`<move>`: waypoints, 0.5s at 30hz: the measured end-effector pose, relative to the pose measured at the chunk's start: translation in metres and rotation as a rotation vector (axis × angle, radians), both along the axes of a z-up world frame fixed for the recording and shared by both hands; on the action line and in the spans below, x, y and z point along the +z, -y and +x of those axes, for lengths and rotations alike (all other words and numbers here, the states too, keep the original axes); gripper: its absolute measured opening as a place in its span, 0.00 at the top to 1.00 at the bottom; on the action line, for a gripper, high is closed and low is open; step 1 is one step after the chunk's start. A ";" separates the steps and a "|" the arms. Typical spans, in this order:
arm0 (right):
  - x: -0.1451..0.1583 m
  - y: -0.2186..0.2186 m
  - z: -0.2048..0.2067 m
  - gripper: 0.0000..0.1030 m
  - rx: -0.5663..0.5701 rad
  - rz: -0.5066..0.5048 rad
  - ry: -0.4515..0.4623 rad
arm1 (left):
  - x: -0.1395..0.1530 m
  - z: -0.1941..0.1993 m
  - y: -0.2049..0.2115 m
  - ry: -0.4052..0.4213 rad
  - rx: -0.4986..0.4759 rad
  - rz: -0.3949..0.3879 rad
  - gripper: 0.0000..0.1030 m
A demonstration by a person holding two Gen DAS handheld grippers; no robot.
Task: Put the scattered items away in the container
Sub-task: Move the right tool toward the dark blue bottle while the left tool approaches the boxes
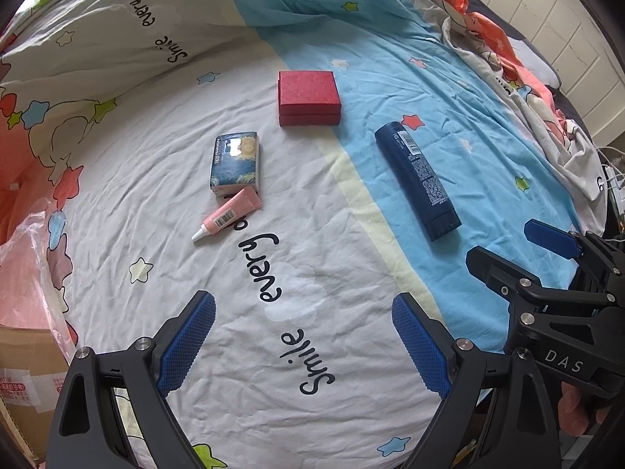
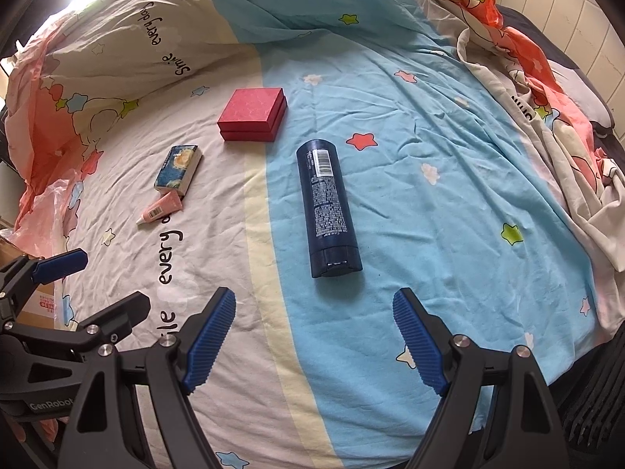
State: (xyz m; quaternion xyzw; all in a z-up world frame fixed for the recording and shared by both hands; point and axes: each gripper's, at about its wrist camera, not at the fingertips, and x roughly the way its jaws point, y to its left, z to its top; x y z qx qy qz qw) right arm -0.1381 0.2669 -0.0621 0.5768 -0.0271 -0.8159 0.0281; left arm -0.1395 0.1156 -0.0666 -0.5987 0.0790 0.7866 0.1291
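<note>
Several items lie on the bed sheet. A dark blue bottle [image 1: 417, 181] [image 2: 327, 207] lies on the blue stripe, cap toward me. A closed red box [image 1: 308, 97] [image 2: 253, 114] sits farther back. A blue tissue pack [image 1: 235, 164] [image 2: 179, 169] and a pink tube [image 1: 228, 219] [image 2: 160, 208] touch each other on the white part. My left gripper [image 1: 302, 336] [image 2: 93, 279] is open and empty, near the front edge. My right gripper [image 2: 314, 336] [image 1: 504, 244] is open and empty, just short of the bottle's cap.
A cardboard box [image 1: 27, 375] [image 2: 39, 305] with a pink plastic bag [image 1: 27, 265] stands beside the bed at the left. A pillow [image 1: 129, 27] lies at the back left. A crumpled quilt [image 2: 547, 109] is heaped along the right.
</note>
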 end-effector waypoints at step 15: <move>-0.021 -0.006 -0.035 0.22 -0.011 0.012 0.020 | -0.024 -0.039 -0.001 0.017 0.041 0.036 0.09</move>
